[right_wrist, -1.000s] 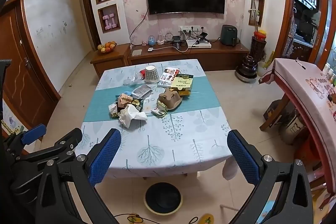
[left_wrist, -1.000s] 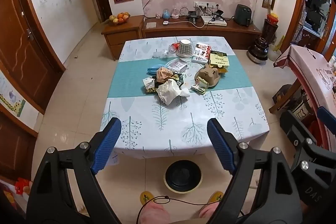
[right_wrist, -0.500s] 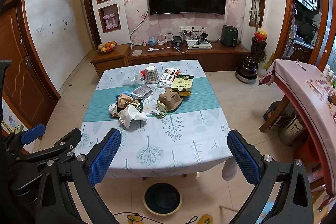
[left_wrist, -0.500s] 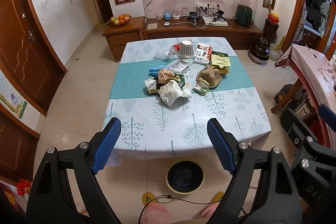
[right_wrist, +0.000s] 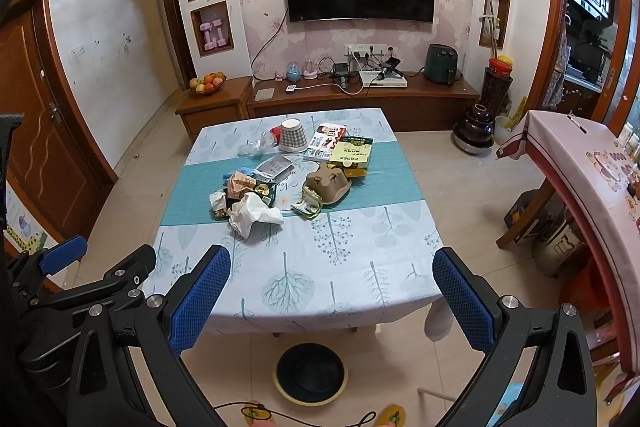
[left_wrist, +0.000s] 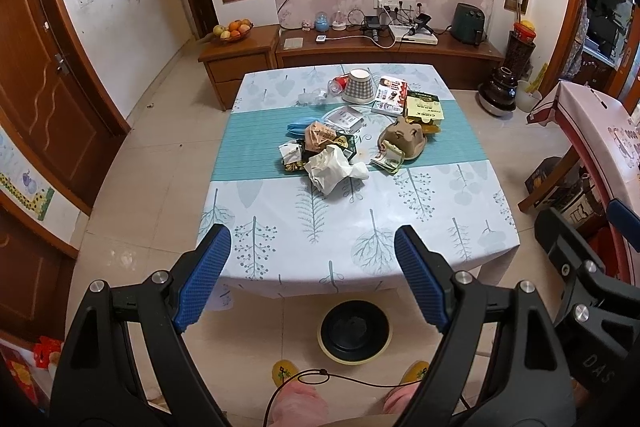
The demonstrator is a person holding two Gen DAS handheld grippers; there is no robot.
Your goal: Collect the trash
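Left wrist view: the left gripper (left_wrist: 310,255) hangs short of the table (left_wrist: 280,251), its blue pads spread wide with nothing between them. The trash heap (left_wrist: 320,155) lies mid-table on the teal runner (left_wrist: 248,147), at twelve o'clock from the gripper. A crumpled white tissue (left_wrist: 334,169) is its nearest piece; a brown pulp cup carrier (left_wrist: 402,139) sits at three o'clock from the heap, with a folded wrapper (left_wrist: 389,159) touching its near edge. At the far side an upturned checked paper cup (left_wrist: 359,85) stands mouth down, so any contents are hidden. Beside it, at three o'clock, lies a yellow-green box (left_wrist: 424,109) printed "CODEX". On the floor just under the near table edge sits a round bin (left_wrist: 354,331) with a black interior; what it holds I cannot tell. A fruit bowl (left_wrist: 234,30) on the sideboard holds oranges and apples. The right gripper's frame at four o'clock bears the letters "DAS".

Right wrist view: the right gripper (right_wrist: 330,275) also stands wide and empty, before the near edge. The heap (right_wrist: 248,195) is at eleven o'clock, the tissue (right_wrist: 254,213) closest. "CODEX" reads again on the box (right_wrist: 353,153). The bin (right_wrist: 310,373) lies at six o'clock.
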